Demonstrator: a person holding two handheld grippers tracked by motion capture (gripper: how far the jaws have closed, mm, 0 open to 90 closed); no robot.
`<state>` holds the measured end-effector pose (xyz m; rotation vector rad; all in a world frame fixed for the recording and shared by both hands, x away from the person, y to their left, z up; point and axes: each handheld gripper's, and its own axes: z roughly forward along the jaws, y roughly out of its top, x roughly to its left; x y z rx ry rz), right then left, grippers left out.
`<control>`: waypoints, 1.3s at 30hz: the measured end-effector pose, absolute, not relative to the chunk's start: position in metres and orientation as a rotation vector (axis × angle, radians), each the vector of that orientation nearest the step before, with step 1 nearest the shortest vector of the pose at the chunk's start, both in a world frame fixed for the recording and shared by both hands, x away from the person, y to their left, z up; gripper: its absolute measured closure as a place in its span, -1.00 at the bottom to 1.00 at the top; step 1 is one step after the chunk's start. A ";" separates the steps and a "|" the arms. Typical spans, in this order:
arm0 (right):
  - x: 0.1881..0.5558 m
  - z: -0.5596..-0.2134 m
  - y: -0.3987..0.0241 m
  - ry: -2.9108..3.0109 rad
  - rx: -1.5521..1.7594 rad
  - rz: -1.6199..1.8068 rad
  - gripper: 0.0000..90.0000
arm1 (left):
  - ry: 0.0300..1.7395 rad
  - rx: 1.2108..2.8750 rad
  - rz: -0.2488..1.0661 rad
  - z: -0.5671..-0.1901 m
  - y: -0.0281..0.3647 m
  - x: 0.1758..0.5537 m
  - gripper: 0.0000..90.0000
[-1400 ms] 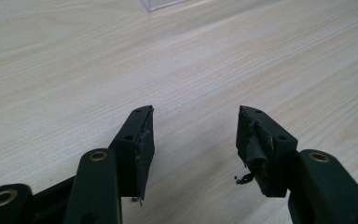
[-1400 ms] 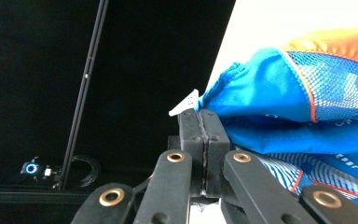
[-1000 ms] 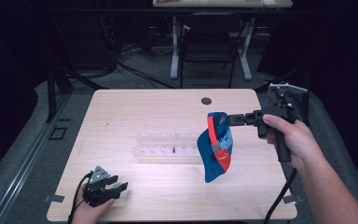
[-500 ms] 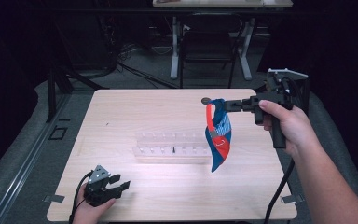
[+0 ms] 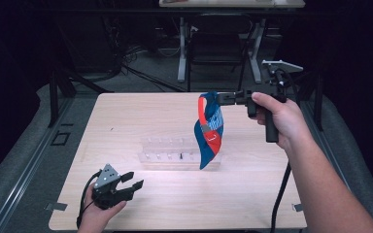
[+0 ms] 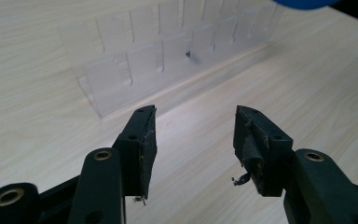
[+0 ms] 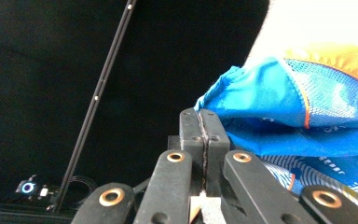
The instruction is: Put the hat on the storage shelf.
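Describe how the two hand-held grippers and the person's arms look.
Both grippers are black, with two blocky jaws on linked arms joined by brass-coloured rivets. The left gripper carries a grey three-cornered plate on top, and so does the right gripper, which has a pistol-style handle. A black cable trails from each. The left gripper's pads look worn and frayed. Both forearms are bare, with no sleeves in view.
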<state>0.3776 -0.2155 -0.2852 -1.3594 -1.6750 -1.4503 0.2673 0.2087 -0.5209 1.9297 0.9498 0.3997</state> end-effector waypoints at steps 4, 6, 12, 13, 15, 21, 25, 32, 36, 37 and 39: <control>0.382 -0.283 -0.206 -1.677 -1.340 -1.452 1.00 | 0.929 1.903 0.415 -0.508 0.199 0.272 0.09; 0.383 -0.283 -0.204 -1.680 -1.335 -1.451 1.00 | 0.921 1.902 0.418 -0.504 0.196 0.273 0.09; 0.390 -0.286 -0.191 -1.668 -1.324 -1.453 1.00 | 0.847 1.894 0.423 -0.484 0.170 0.280 0.21; 0.391 -0.287 -0.189 -1.667 -1.323 -1.456 1.00 | 0.847 1.894 0.423 -0.484 0.170 0.280 0.23; 0.392 -0.287 -0.188 -1.665 -1.321 -1.456 1.00 | 0.827 1.898 0.421 -0.480 0.163 0.282 0.29; 0.399 -0.288 -0.176 -1.655 -1.317 -1.457 1.00 | 0.776 1.896 0.427 -0.464 0.145 0.288 0.36; 0.402 -0.287 -0.172 -1.653 -1.315 -1.466 1.00 | 0.755 1.902 0.433 -0.459 0.137 0.290 0.36; 0.409 -0.289 -0.163 -1.650 -1.317 -1.468 1.00 | 0.735 1.913 0.437 -0.454 0.119 0.297 0.32; 0.413 -0.294 -0.161 -1.639 -1.321 -1.466 1.00 | 0.719 1.922 0.435 -0.453 0.112 0.299 0.25; 0.413 -0.294 -0.161 -1.639 -1.321 -1.466 1.00 | 0.715 1.929 0.438 -0.453 0.110 0.299 0.25; 0.415 -0.295 -0.159 -1.640 -1.327 -1.464 1.00 | 0.705 1.940 0.439 -0.455 0.106 0.300 0.23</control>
